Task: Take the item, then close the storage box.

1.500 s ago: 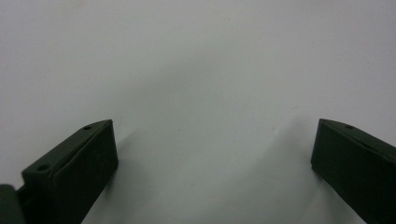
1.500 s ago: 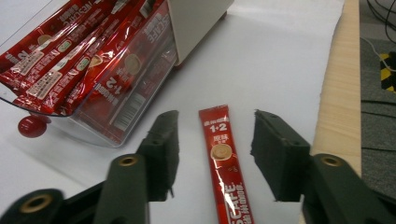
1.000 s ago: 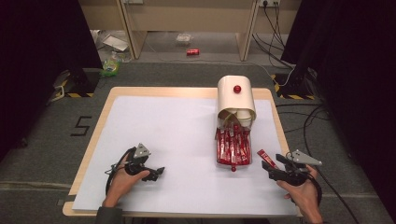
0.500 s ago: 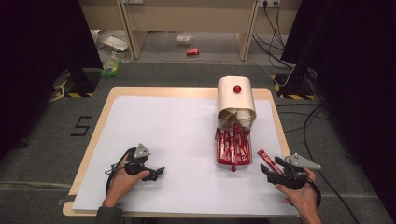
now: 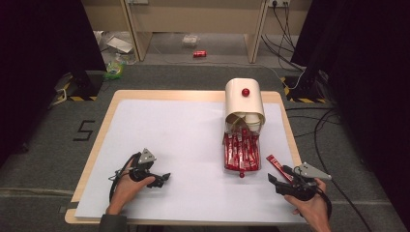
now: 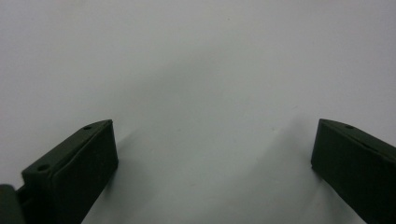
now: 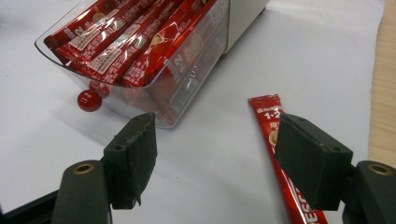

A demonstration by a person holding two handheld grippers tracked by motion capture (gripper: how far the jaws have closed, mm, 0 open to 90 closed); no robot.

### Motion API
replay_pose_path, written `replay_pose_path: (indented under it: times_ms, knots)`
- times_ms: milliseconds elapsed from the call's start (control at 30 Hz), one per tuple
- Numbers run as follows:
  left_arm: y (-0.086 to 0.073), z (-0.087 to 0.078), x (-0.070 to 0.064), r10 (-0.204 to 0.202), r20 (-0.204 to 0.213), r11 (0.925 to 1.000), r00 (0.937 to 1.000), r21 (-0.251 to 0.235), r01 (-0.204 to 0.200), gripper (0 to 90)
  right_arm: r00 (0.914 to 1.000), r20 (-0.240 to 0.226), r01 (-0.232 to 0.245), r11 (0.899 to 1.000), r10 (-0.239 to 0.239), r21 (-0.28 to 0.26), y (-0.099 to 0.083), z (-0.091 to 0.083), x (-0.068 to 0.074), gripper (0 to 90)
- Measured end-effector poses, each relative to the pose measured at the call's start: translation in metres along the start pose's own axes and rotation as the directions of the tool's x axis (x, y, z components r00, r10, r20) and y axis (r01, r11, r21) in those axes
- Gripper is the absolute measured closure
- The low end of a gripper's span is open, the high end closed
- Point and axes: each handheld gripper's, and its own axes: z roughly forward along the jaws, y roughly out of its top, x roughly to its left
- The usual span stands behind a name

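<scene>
1 loose sachet (image 7: pixel 271 122) lies flat on the white sheet of the worktop (image 5: pixel 183 140), just right of the clear tray (image 7: pixel 191 88) and apart from it, near the worktop's right edge. I have the right claw (image 7: pixel 215 156) low over the sheet with its jaws spread wide, holding nothing; in the right gripper view the right-hand jaw covers part of the sachet's length, while the left-hand jaw stands just in front of the tray's rim.

I judge the sachet to be light, thin and limp, a slick foil stick with powder inside that will bend or slide away rather than resist. Lying flat, it offers little to bite on. I would take it across its narrow width near the middle, 1 jaw on each long edge, pressing lightly into the sheet so that an edge lifts. A grip at the very end would likely let it droop and swing.

The tray is packed with more red sachets (image 5: pixel 241 149) and sits pulled out of the cream dispenser (image 5: pixel 244 102), with a small red knob (image 7: pixel 89 100) at its front. It looks light enough to shift if I nudge it, so I would keep the left-hand jaw clear of that rim.

My left claw (image 5: pixel 162 179) rests well apart on the bare sheet, jaws wide and empty.
</scene>
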Motion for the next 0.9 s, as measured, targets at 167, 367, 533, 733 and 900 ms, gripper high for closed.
replay_pose_path:
  times_ms: [167, 367, 533, 733, 900]
  knots:
    - [0.000, 0.000, 0.000, 0.000, 0.000, 1.0000, 1.0000, 0.000, 0.000, 0.0, 1.0000, -0.003, 0.006, 1.000, -0.006, 0.003, -0.002, 0.001, 0.002, 29.2]
    - [0.000, 0.000, 0.000, 0.001, -0.002, 1.0000, 1.0000, 0.001, -0.001, 0.0, 0.9994, -0.024, 0.025, 1.000, -0.025, 0.007, -0.002, 0.005, 0.008, 28.4]
    - [0.000, 0.000, 0.000, 0.000, -0.002, 1.0000, 1.0000, 0.001, 0.000, 0.0, 0.9987, -0.038, 0.036, 0.999, -0.035, 0.010, -0.002, 0.008, 0.013, 28.1]
    - [0.000, 0.000, 0.000, 0.000, -0.002, 1.0000, 1.0000, 0.001, 0.000, 0.0, 0.9979, -0.045, 0.047, 0.999, -0.046, 0.015, -0.003, 0.010, 0.018, 27.6]
    - [0.000, 0.000, 0.000, 0.000, -0.002, 1.0000, 1.0000, 0.001, 0.000, 0.0, 0.9965, -0.056, 0.063, 0.998, -0.062, 0.012, -0.003, 0.013, 0.023, 27.5]
